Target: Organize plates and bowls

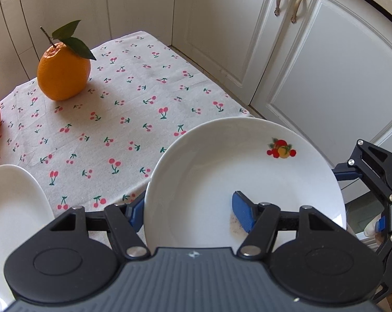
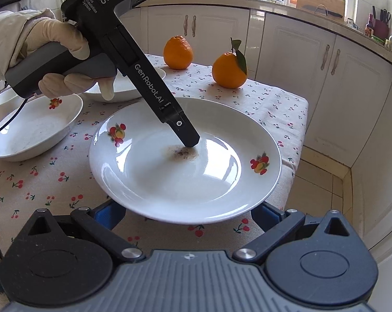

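Here, a small table draped in a cherry-print cloth [image 2: 274, 109] stands in a kitchen, white cabinets [image 1: 326, 65] close behind it. At the near right corner of the table sits the task's main piece: a wide white ceramic plate with fruit decals [image 2: 185, 182], a brown smear at its centre, its edge reaching past the table edge. The left gripper [image 1: 190, 209], held in a cream-gloved hand [image 2: 58, 52], straddles that plate's rim with jaws wide, one blue finger [image 1: 244, 212] inside the dish and the other outside; whether the fingers touch the plate cannot be told. The right gripper [image 2: 188, 214] hovers low at the plate's near edge, jaws spread wide, both blue fingers mostly hidden under the rim. To the left lies a second white plate with a fruit decal [image 2: 32, 130], a third white dish [image 2: 123, 85] beyond it. Two oranges [image 2: 229, 70] rest at the far side, one with leaves.
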Demonstrator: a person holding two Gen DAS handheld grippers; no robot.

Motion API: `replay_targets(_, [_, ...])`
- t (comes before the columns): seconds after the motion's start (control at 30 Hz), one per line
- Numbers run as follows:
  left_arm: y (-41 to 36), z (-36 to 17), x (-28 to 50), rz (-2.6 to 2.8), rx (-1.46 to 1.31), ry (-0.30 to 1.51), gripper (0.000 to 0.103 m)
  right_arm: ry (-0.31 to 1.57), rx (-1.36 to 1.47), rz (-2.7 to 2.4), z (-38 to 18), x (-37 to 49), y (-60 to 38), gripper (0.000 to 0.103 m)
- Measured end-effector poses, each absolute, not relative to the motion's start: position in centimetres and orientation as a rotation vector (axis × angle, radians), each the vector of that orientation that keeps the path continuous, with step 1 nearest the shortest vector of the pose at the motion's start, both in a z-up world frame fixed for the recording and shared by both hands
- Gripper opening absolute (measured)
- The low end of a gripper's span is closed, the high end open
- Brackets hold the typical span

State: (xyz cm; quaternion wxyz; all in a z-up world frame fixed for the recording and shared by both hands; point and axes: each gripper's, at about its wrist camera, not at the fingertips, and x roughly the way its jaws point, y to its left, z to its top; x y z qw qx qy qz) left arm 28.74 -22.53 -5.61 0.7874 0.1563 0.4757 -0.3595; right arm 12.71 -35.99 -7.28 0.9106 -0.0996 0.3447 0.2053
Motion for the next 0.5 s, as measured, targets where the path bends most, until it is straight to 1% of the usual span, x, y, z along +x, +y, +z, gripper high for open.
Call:
replay_targets(0.47, [-23.1, -6.7, 29.9, -0.771, 0.324, 1.019, 0.066, 0.716, -0.231, 0.398, -8.1, 13.5, -36.5, 0.103])
replay_targets(0.5, [-23.1, -6.7, 29.8, -0.771, 0.329, 1.015, 0.069, 0.718, -0.234, 0.4, -8.2, 13.5, -36.4, 0.103])
